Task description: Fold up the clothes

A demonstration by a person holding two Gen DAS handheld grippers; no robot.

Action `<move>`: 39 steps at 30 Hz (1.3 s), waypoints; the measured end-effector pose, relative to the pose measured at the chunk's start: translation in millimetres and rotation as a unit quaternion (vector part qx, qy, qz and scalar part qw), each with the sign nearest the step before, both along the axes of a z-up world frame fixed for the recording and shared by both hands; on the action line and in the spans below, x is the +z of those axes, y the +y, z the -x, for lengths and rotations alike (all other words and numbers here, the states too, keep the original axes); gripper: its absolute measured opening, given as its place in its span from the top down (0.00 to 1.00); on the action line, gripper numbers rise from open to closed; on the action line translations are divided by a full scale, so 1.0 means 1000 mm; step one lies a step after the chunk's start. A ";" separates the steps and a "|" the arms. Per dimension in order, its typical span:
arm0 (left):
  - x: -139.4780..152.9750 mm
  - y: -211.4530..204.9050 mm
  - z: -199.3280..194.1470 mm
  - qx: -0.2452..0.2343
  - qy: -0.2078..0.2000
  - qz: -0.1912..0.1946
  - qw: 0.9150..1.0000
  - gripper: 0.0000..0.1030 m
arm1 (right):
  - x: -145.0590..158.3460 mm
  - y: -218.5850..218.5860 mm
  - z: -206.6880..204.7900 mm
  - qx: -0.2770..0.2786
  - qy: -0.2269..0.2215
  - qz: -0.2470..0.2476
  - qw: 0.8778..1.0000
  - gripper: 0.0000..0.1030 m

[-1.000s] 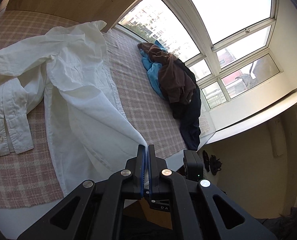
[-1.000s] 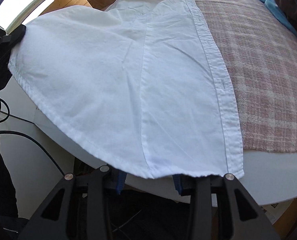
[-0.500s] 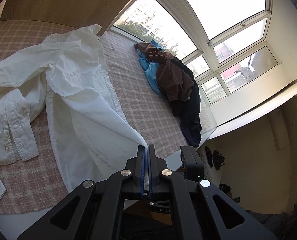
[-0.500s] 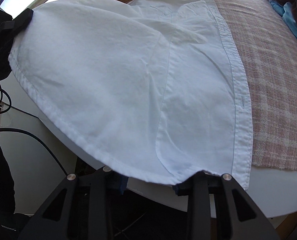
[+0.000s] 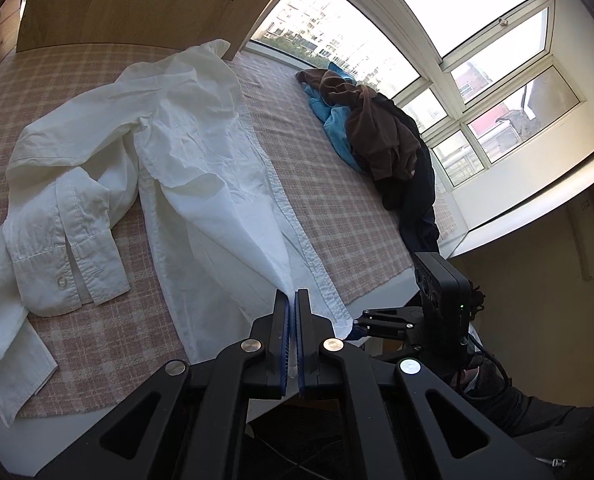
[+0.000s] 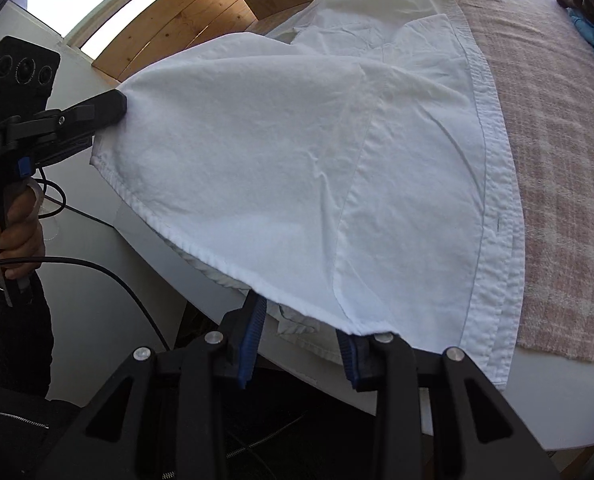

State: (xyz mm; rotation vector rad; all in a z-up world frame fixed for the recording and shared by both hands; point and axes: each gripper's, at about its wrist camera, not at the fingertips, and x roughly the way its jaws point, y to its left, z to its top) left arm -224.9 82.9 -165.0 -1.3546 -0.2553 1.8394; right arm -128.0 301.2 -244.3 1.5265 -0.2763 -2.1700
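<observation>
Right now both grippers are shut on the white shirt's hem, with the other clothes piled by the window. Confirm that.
Not quite. Only the left gripper is shut on the white shirt. The right wrist view shows the right gripper open, its jaws apart under the hem. The pile of other clothes does lie by the window.

In the right wrist view the white shirt (image 6: 297, 168) drapes over the tips of the right tongs (image 6: 301, 320), so whether any cloth sits between the blue pads (image 6: 251, 340) cannot be told, and the shirt's collar end is cut off by the top edge. In the left wrist view the hem corner disappears between the pressed-together fingers of the left tongs (image 5: 291, 300), and the dark garment (image 5: 419, 200) under the brown one (image 5: 377, 132) is too bunched to identify.
</observation>
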 end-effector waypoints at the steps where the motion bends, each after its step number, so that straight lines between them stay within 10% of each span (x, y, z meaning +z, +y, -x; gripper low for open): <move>1: 0.001 -0.001 0.000 -0.001 0.004 0.008 1.000 0.98 | 0.000 0.000 0.000 -0.005 0.003 -0.014 1.000 0.66; 10: -0.005 -0.004 -0.002 -0.019 0.007 0.060 0.998 0.98 | 0.000 0.010 -0.007 -0.048 -0.008 0.058 0.997 0.66; 21: 0.024 0.027 0.000 -0.052 0.010 0.024 0.998 0.98 | -0.021 -0.002 -0.002 -0.113 -0.004 -0.061 0.992 0.66; 28: 0.041 0.046 -0.006 -0.074 0.028 0.013 0.997 0.98 | -0.020 0.013 0.012 -0.165 0.004 -0.041 0.985 0.66; 34: 0.032 0.028 -0.007 -0.059 0.033 0.041 0.997 0.98 | -0.039 -0.039 -0.009 -0.068 -0.028 -0.001 0.997 0.66; 39: 0.007 0.001 0.001 -0.031 0.005 0.063 0.998 0.98 | -0.035 -0.027 -0.018 -0.097 -0.012 -0.135 0.986 0.66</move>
